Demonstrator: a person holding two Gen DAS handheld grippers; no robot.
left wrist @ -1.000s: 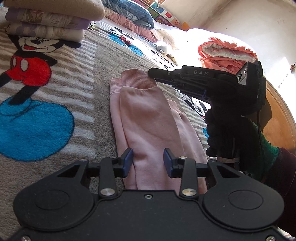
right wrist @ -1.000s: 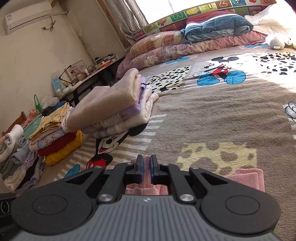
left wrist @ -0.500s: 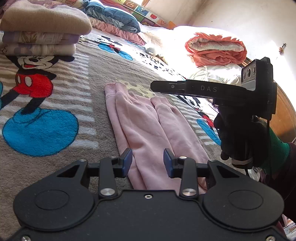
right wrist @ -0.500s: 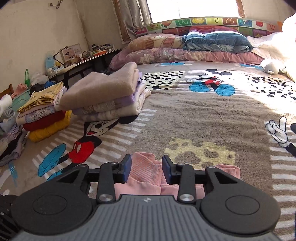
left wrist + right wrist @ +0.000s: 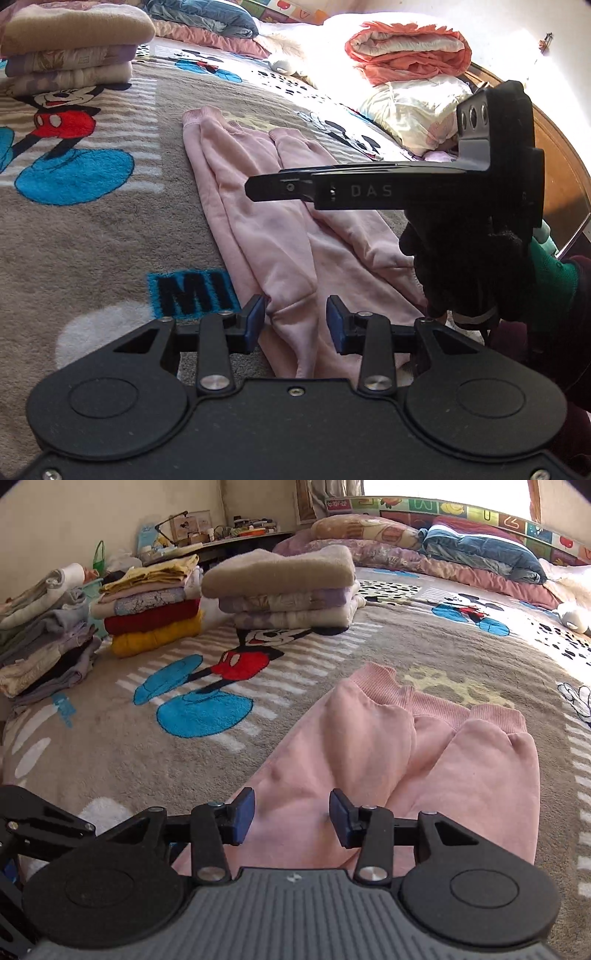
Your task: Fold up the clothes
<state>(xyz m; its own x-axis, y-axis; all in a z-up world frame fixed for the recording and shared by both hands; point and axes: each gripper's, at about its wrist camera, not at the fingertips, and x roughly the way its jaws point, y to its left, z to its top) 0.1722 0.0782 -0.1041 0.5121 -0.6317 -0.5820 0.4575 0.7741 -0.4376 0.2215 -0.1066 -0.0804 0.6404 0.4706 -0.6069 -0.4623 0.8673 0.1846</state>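
Note:
Pink sweatpants (image 5: 266,229) lie folded lengthwise on the cartoon-print blanket (image 5: 92,229), cuffs at the far end. My left gripper (image 5: 295,325) hovers open over their near end; cloth lies below the gap and the pads do not press it. In the right wrist view the sweatpants (image 5: 406,760) spread ahead, and my right gripper (image 5: 291,818) is above them, its jaws opening with nothing between them. A gloved hand (image 5: 465,266) holds the right gripper (image 5: 258,188) side-on over the garment.
A stack of folded blankets (image 5: 280,587) sits at the far left of the bed, with more folded piles (image 5: 151,605) and loose clothes (image 5: 44,635) beside it. Pillows (image 5: 480,550) line the head. An orange quilt (image 5: 406,48) lies far right.
The right gripper was shut on the pink cuff, then let go and opened. Both grippers have drawn back along the sweatpants, so more of the garment shows.

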